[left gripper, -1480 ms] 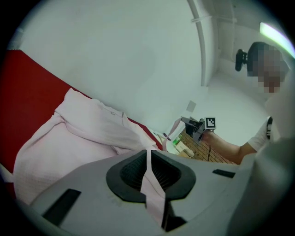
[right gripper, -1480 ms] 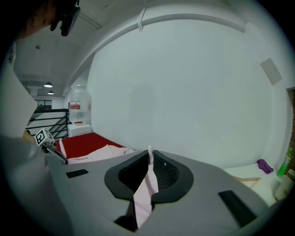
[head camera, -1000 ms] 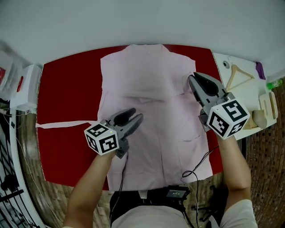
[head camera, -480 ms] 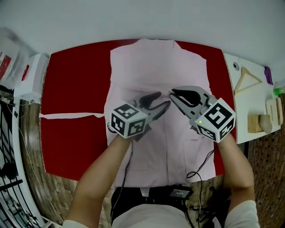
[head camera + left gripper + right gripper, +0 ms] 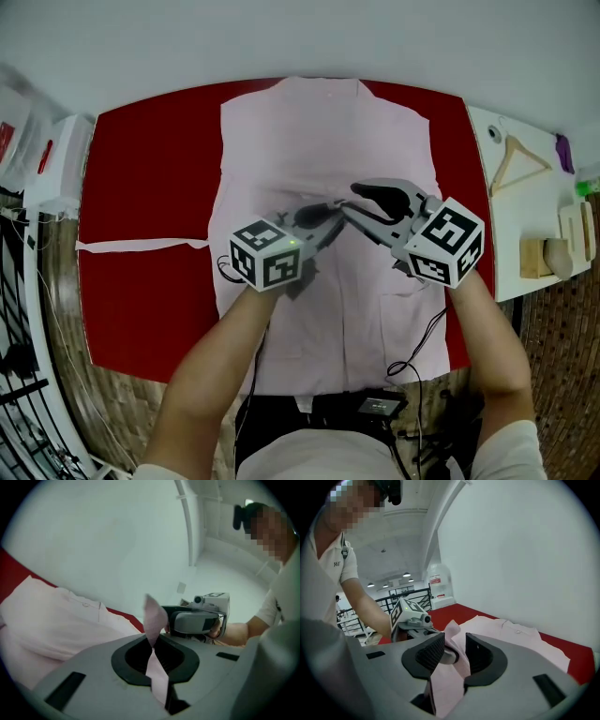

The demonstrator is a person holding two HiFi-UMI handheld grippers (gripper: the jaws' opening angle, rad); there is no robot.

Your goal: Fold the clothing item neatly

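A pale pink shirt (image 5: pixel 319 122) lies flat, collar away from me, on a red tablecloth (image 5: pixel 141 187). Both grippers meet over its middle, tips almost touching. My left gripper (image 5: pixel 330 214) is closing, and its pads pinch a thin raised strip of the pink fabric (image 5: pixel 154 616), seen clamped in the left gripper view (image 5: pixel 151 644). My right gripper (image 5: pixel 354 199) is opening. In the right gripper view a fold of the same pink fabric (image 5: pixel 450 677) still hangs between its parted jaws (image 5: pixel 457 653), with a gap beside the left pad.
A white side table (image 5: pixel 506 234) at the right carries a wooden hanger (image 5: pixel 516 159) and wooden blocks (image 5: pixel 548 255). A white strip (image 5: pixel 141 246) crosses the red cloth at left. A white box (image 5: pixel 56 173) stands at far left. A black cable (image 5: pixel 417 352) trails from the right gripper.
Both grippers came together from the sides to the shirt's middle. The left jaws, wide before, have closed on a fabric strip. The right jaws have spread apart.
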